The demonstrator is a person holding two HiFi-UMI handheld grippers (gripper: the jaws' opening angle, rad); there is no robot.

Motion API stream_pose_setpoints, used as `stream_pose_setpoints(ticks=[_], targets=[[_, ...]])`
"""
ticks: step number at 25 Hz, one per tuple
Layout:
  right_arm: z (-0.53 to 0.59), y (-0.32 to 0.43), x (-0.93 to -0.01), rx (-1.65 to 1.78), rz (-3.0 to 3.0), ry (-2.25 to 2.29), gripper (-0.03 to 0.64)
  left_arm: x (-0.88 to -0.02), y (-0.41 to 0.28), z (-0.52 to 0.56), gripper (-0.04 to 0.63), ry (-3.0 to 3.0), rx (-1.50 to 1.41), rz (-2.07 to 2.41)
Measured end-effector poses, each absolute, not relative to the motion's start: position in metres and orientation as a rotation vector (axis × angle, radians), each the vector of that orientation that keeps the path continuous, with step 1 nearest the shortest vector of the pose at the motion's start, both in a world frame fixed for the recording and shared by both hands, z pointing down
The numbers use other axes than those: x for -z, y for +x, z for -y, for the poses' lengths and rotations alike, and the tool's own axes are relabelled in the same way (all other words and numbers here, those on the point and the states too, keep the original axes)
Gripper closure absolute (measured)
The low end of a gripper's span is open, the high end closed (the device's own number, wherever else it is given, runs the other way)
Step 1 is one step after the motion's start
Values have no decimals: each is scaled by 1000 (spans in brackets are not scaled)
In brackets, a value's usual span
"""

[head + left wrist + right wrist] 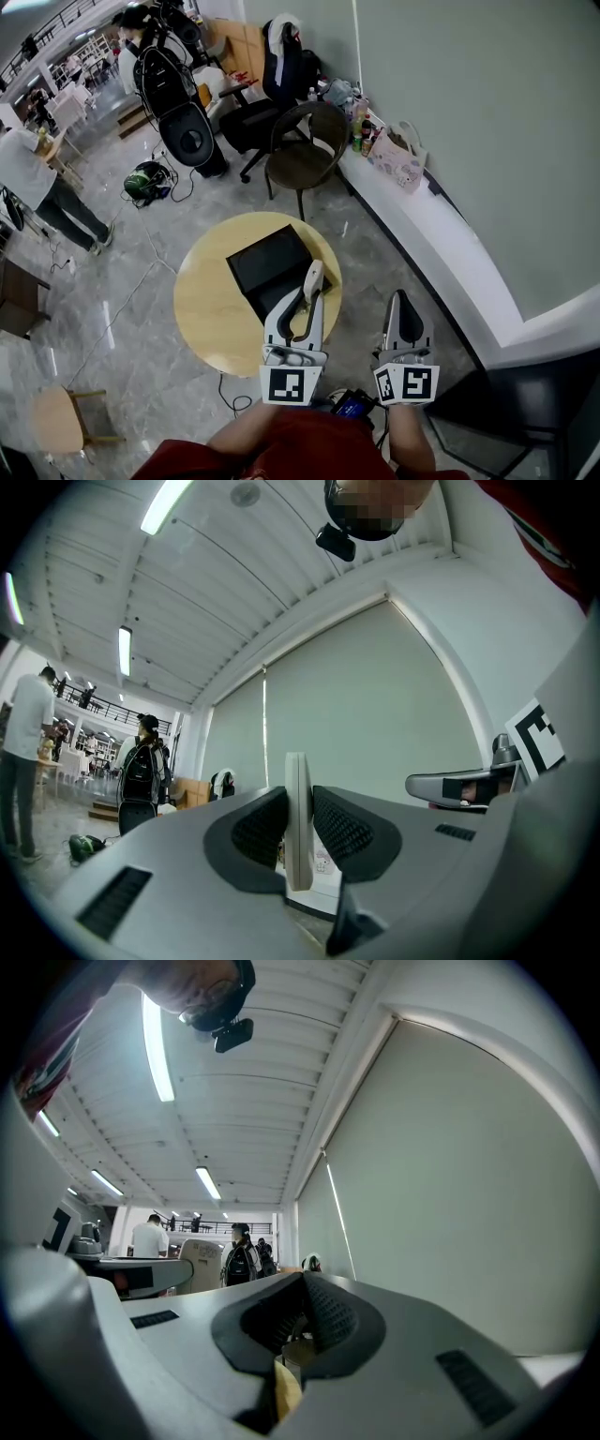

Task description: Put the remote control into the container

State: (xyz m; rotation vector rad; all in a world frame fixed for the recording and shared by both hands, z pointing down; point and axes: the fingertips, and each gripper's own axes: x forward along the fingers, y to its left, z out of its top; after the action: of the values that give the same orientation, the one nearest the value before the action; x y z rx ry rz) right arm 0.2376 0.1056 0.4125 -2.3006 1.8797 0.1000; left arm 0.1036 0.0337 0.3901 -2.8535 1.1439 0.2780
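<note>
A white remote control point(314, 277) sticks out from my left gripper point(307, 292), which is shut on it above the near right part of the round wooden table point(211, 300). In the left gripper view the remote point(297, 817) stands edge-on, pinched between the two dark pads of the left gripper point(298, 803). The black container point(265, 242) lies on the table just beyond and left of the remote. My right gripper point(401, 305) hovers beside the table's right edge; in its own view the right gripper point(302, 1286) has its jaws together, with nothing between them.
A brown chair point(305, 159) stands behind the table. A long white ledge point(441, 244) runs along the wall on the right, with bottles and a bag on it. A small wooden stool point(61, 417) sits at the lower left. A person point(37, 187) stands far left.
</note>
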Motion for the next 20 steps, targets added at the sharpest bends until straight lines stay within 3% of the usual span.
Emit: stream_pose_setpoints(ticks=[20], targets=[[49,150,-388,-170,-2039,-2259,594,-388,33,99,499,-2879,-372,-1207]])
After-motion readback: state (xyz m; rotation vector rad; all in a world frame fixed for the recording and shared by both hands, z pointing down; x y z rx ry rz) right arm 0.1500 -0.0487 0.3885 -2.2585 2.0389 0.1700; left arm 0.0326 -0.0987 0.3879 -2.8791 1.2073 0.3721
